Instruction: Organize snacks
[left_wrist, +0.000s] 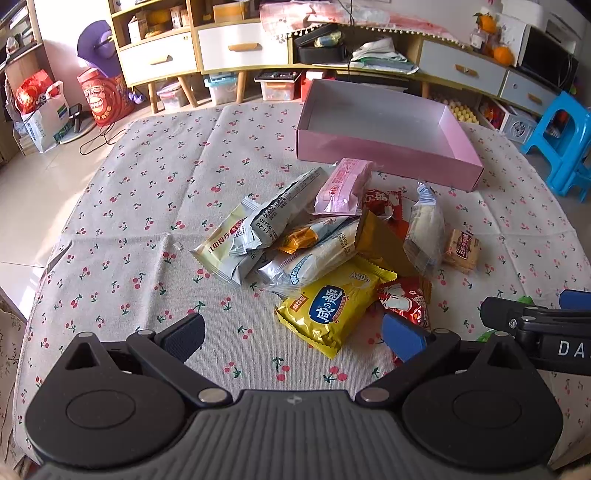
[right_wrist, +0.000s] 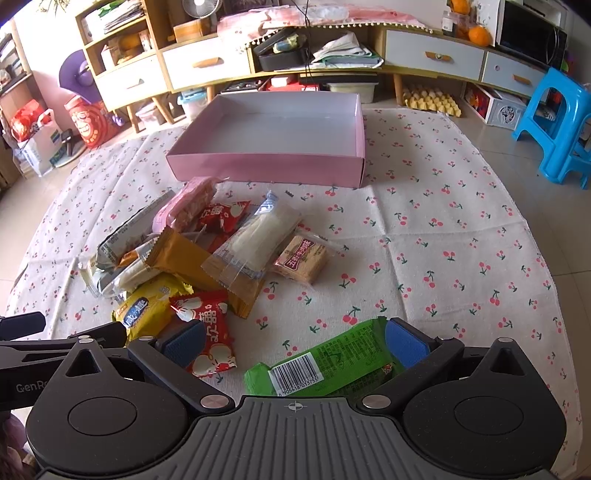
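both grippers gape wide, holding nothing. the right gripper (right_wrist: 293, 345) straddles a glossy green foil snack packet (right_wrist: 325, 363); closing carelessly could squirt it toward seven o'clock, away from the empty pink cardboard box (right_wrist: 266, 164) at twelve. the left gripper (left_wrist: 293, 338) hovers idle.

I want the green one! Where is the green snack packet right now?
In the right wrist view, the green plastic snack packet lies on the cherry-print tablecloth between the open right gripper fingers, right of the red apple-print packet.

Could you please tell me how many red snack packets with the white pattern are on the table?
2. One red packet lies at the far side of the pile, near the pink box; the other red packet lies at the near edge, beside the yellow packet. More may be buried.
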